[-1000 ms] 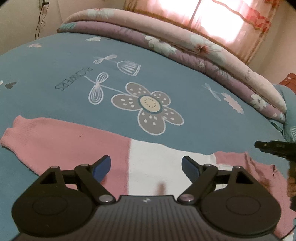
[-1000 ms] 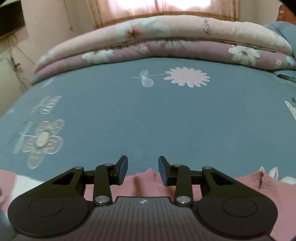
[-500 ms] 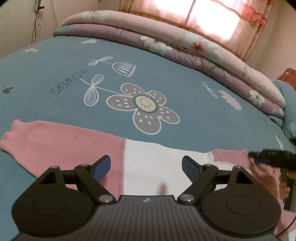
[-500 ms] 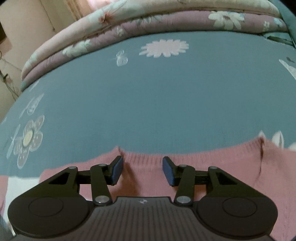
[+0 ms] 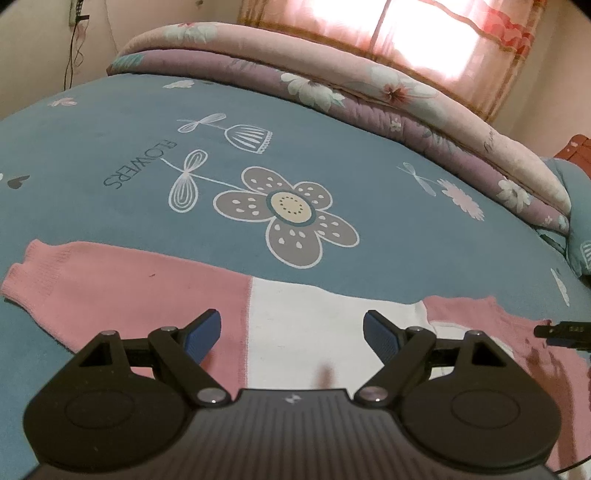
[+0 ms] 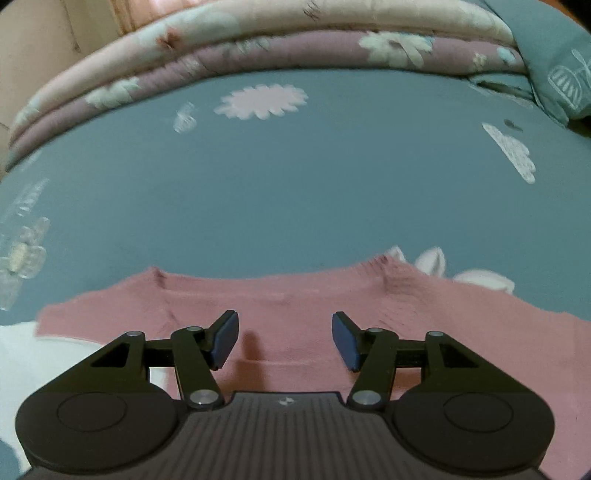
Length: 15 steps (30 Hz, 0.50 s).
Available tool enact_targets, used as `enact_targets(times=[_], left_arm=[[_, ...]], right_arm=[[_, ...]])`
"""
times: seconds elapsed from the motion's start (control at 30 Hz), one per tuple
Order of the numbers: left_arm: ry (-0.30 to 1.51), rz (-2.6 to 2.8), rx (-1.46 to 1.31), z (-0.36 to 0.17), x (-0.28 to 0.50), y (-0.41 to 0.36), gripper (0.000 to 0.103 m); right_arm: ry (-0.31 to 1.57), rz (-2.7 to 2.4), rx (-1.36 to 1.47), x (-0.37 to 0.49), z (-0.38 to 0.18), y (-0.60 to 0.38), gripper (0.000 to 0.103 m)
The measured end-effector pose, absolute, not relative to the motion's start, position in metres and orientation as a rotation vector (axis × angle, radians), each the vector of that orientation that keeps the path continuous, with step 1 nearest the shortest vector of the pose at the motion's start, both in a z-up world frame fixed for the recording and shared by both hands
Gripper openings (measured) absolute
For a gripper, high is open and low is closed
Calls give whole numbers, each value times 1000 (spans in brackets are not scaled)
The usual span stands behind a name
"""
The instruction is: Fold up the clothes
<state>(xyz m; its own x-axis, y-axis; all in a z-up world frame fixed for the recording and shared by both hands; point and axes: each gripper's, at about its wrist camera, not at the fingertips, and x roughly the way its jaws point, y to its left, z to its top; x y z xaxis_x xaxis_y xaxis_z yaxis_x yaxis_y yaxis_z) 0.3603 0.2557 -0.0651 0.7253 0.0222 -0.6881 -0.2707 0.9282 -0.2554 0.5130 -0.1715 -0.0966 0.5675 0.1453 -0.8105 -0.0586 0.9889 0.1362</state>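
**Two open grippers poised over a pink-and-white sweater**

Both pairs of blue pads stood apart with nothing pinched between them. The right gripper (image 6: 284, 339) had its jaws at a middling gap, having just been opening, with only flat pink knit showing in the space between the pads. It hung above the collar (image 6: 273, 286) of the sweater (image 6: 424, 317), roughly midway between the two corners of the neckline. The left gripper (image 5: 291, 336) was spread wide over the seam where the pink sleeve (image 5: 122, 280) met the white chest panel (image 5: 325, 314); whether its pads touched the cloth could not be told.

Outward from there, the sweater lay spread along the near edge of a blue bedsheet (image 5: 369, 162) printed with a large grey flower (image 5: 291, 218), the sleeve stretched flat to the left with its cuff at the far end. A folded floral quilt (image 5: 369, 92) was stacked well beyond, under a curtained window (image 5: 424, 33).

Judged from this layout, the step in hand was picking grasp points for a first fold. To do it well, each gripper would likely need to come down on a true edge, shoulder or neckline, rather than mid-panel, and pinch both layers together. Lifting both sides evenly should keep the knit from stretching or bunching.
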Motion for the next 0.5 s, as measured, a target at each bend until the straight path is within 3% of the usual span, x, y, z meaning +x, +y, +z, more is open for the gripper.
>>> enact_targets(times=[0.2,0.27,0.5], left_arm=[[764,167,-331,-69,365,251,84],[772,170,-324,-70,366,250,84],[749,125,-252,-59,364,226,84]], right_arm=[[923,90,107,535,-113,-170,74],[927,76,97,540,-109,-167,74],[853,175,107,499,-34,-175,74]])
